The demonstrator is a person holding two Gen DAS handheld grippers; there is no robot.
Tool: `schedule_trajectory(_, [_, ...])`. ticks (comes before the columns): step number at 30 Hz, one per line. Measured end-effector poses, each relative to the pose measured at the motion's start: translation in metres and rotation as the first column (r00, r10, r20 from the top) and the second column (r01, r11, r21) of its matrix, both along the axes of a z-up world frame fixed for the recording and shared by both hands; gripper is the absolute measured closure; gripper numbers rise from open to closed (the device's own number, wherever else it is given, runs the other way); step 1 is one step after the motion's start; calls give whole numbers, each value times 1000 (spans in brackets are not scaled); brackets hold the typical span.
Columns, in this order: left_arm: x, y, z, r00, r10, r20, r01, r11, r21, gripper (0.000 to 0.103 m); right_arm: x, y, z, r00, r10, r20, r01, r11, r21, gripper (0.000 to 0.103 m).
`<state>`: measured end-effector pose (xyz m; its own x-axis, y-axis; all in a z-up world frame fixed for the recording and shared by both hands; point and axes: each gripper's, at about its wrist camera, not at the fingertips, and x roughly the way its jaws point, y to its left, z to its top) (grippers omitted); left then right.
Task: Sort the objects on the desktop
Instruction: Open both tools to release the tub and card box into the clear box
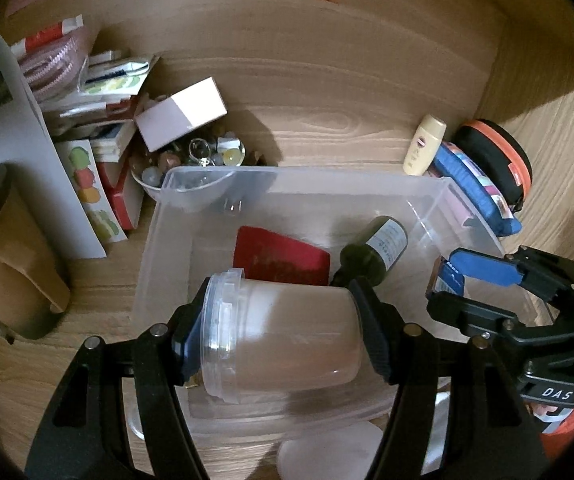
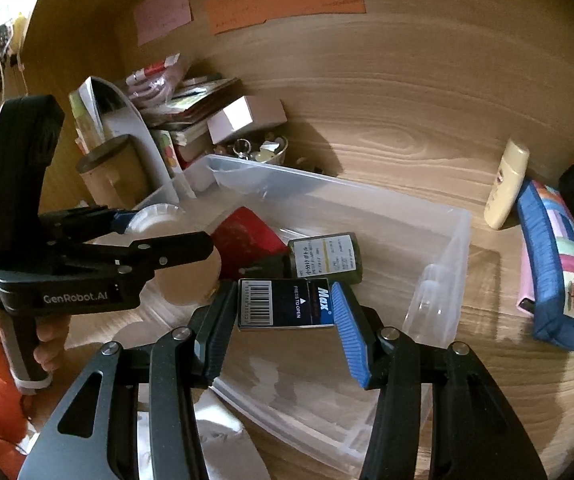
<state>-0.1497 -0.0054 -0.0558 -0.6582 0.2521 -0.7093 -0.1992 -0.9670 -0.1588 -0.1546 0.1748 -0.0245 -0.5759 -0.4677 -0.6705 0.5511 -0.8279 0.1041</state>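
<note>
My left tool (image 1: 283, 344) is clamped on a clear plastic tub with a lid (image 1: 275, 336), one pad on the lid end and the other on the base, so the tub lies sideways. I hold it over the near part of the clear bin (image 1: 159, 240), which sits on the wooden counter (image 1: 327, 100).

My right tool (image 2: 285, 314) is clamped on a small dark box marked "Max" (image 2: 287, 302), gripped at its short ends, with the barcode facing up. It hangs above the bin's near rim. In the left wrist view the right tool shows at the bin's right wall.

Inside the bin lie a red card (image 1: 283, 256) flat on the floor and a dark green bottle (image 1: 375, 252) on its side just beside it.

Beyond the bin, a cream bottle (image 1: 425, 144) lies next to a blue pouch (image 1: 475, 184) and a black-and-orange case (image 1: 495, 160). At the far left corner stand a bowl of marbles (image 1: 191, 160), a pale pink box (image 1: 181, 114) and a stack of booklets (image 1: 99, 92).
</note>
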Motion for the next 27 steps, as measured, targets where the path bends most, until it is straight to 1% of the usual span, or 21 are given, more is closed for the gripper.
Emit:
schedule_trajectory(6, [1,4,-1,1000,-3,-6,3,1000,-25,38,0,-7,-3,999,-28,-18,29,997,66,57])
schedule_trajectory(8, [2,3,0,1000,-11,-11,11,1000,-8,38,1,-7,-3,999,-29,-20,30,997,74,57])
schedule_trajectory(9, [3,2,2,999,-19,-34,18,1000,-4,38,1,-8,-3,999,-30,-19,32,996,80,56])
schedule_trajectory(12, [6,0,6,998,-11,-57,10,1000,-11,38,2,-9,-4,999,-25,-23,27,996,84,53])
schedule_trajectory(15, [5,-3,5,999,-2,-53,2,1000,-5,37,5,-10,-3,1000,-17,-27,19,996,87,49])
schedule_trajectory(19, [6,-4,6,998,9,-57,-9,1000,-6,36,6,-7,-4,1000,-12,-26,14,997,73,48])
schedule_trajectory(21, [7,-4,8,998,13,-66,-13,1000,-6,33,6,-5,-3,999,-14,-33,16,998,66,43])
schedule_trajectory(22, [8,-5,8,997,17,-70,-17,1000,-7,30,6,-5,-2,999,-17,-39,20,998,65,41])
schedule_trajectory(24, [11,-6,11,996,24,-84,-25,1000,-13,29,8,-2,0,998,-22,-57,26,998,57,34])
schedule_trajectory(26, [13,-5,15,995,27,-95,-29,999,-17,27,9,1,3,997,-26,-76,30,998,50,31])
schedule_trajectory(27, [14,-5,17,995,29,-100,-32,999,-20,25,10,1,4,996,-25,-81,29,999,46,31])
